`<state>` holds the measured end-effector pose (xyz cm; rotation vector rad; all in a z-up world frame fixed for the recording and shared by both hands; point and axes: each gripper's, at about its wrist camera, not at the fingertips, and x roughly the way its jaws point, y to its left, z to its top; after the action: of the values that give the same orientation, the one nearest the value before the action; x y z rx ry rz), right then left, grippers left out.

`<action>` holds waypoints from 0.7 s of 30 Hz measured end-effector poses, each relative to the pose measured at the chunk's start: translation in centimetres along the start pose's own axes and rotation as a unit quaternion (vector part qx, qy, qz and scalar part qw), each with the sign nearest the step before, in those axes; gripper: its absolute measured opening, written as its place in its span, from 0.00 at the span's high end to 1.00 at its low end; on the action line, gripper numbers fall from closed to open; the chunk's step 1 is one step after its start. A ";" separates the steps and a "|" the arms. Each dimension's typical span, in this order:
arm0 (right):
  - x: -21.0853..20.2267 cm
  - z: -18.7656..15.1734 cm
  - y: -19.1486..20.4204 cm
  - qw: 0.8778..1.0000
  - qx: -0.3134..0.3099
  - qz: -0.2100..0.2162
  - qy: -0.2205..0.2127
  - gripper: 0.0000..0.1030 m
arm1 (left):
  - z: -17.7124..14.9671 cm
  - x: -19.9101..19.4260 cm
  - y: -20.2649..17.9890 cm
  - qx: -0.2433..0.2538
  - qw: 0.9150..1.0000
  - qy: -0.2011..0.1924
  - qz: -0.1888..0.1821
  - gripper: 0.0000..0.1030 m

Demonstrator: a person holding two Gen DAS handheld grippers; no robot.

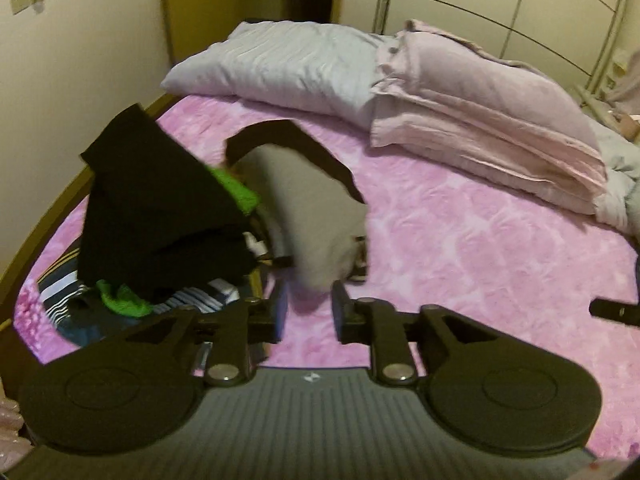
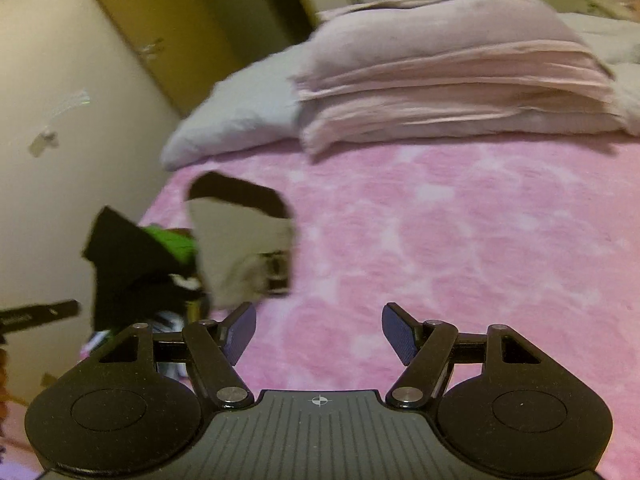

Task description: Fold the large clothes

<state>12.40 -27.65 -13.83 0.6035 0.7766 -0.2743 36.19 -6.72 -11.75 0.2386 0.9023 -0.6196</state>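
Half the striped garment (image 1: 60,292) lies hidden under the black clothes (image 1: 156,208).

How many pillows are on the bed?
2: a grey pillow at the head of the bed by the wall, and a pink pillow beside it on folded pink bedding. Others may be hidden.

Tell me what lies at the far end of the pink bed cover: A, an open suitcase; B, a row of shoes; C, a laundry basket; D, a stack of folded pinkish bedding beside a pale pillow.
D: the folded pinkish bedding sits stacked beside the pale pillow at the far end of the bed cover.
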 end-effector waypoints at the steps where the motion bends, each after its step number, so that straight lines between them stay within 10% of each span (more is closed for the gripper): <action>1: 0.8 0.4 0.8 1.000 -0.006 0.007 0.002 0.35 | -0.2 0.1 0.9 -0.003 1.000 -0.001 0.001 0.76; 21: 25.2 3.8 10.3 0.995 -0.055 0.036 0.074 0.35 | 6.1 17.3 9.2 0.018 0.998 0.055 -0.012 0.70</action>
<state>36.56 -22.07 -25.75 0.5506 0.9047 -0.1213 53.62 -9.02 -22.28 0.2969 1.0017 -0.6491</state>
